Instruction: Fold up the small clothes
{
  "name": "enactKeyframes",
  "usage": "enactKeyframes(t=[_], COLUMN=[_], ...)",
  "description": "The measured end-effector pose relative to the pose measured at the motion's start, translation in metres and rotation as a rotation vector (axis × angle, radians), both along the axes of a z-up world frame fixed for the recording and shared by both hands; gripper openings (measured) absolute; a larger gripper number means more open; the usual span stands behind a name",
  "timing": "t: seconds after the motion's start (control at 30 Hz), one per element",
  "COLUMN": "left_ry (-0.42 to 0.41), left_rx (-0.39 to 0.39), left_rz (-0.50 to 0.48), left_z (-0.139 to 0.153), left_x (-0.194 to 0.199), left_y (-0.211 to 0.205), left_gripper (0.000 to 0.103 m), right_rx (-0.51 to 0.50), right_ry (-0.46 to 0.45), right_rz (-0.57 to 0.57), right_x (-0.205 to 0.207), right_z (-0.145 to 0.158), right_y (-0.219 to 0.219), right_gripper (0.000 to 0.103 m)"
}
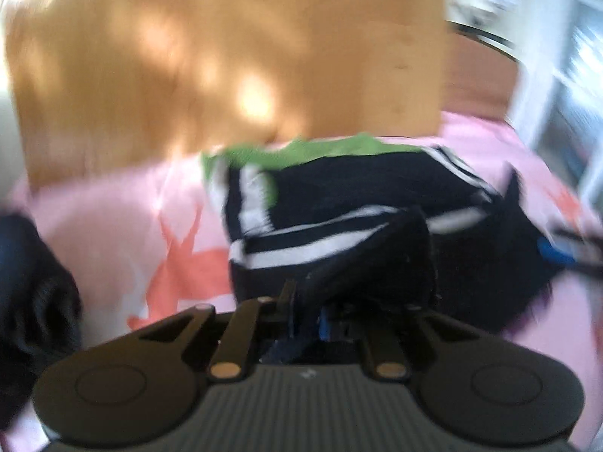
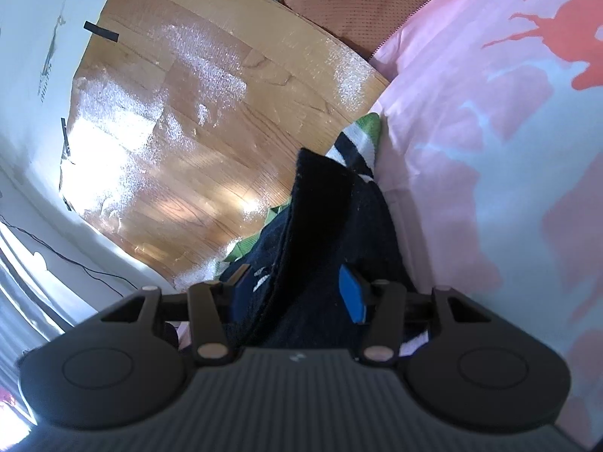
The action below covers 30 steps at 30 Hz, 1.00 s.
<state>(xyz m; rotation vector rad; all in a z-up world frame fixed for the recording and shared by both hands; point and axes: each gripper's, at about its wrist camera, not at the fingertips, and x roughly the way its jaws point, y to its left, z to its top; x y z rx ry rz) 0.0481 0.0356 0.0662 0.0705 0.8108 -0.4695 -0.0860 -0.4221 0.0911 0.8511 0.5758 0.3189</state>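
A black garment with white stripes and a green part lies crumpled on a pink sheet with coral shapes. The left wrist view is blurred. In it my left gripper is shut on a raised fold of the black cloth, which hides the fingertips. In the right wrist view the same garment hangs over the sheet's edge. My right gripper is shut on a thick bunch of it, with a blue pad pressing on each side.
A wooden floor lies beyond the edge of the sheet. An orange-brown cushion sits at the far end. A dark fuzzy thing lies at the left, and white furniture stands at the right. A thin cable runs along the wall.
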Motion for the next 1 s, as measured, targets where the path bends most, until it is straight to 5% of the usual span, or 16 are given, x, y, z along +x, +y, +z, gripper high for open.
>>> enactKeyframes(t=[0.13,0.27,0.47,0.63,0.7,0.83,1.0], left_ry=[0.253,0.286,0.237,0.197,0.220,0.334,0.474], left_rx=[-0.161,-0.241,-0.200,-0.175,-0.192,-0.339,-0.617], left_rz=[0.213,0.262,0.220,0.189,0.193,0.196,0.207], left_z=[-0.035,-0.036,-0.028,-0.017,-0.015,-0.022,-0.050], left_x=[0.048,0.050,0.038,0.011,-0.002,-0.021,-0.025], left_y=[0.024,0.038,0.036,0.040,0.050,0.072,0.083], left_gripper=[0.016,0.016,0.020,0.064,0.091,0.094,0.093], right_rx=[0.002,0.016,-0.042,-0.139,-0.155,-0.192,-0.089], right_ry=[-0.001,-0.003,0.002,-0.025,-0.019,0.066,0.179], right_rz=[-0.003,-0.011,-0.009,-0.061,-0.092,-0.123,-0.044], right_x=[-0.001,-0.004,-0.003,-0.016,-0.023,-0.035,-0.039], right_z=[0.000,-0.001,0.005,0.018,0.024,0.030,0.018], right_y=[0.001,0.000,0.007,0.008,-0.002,-0.026,-0.035], right_gripper=[0.053,0.053,0.053,0.058,0.062,0.067,0.066])
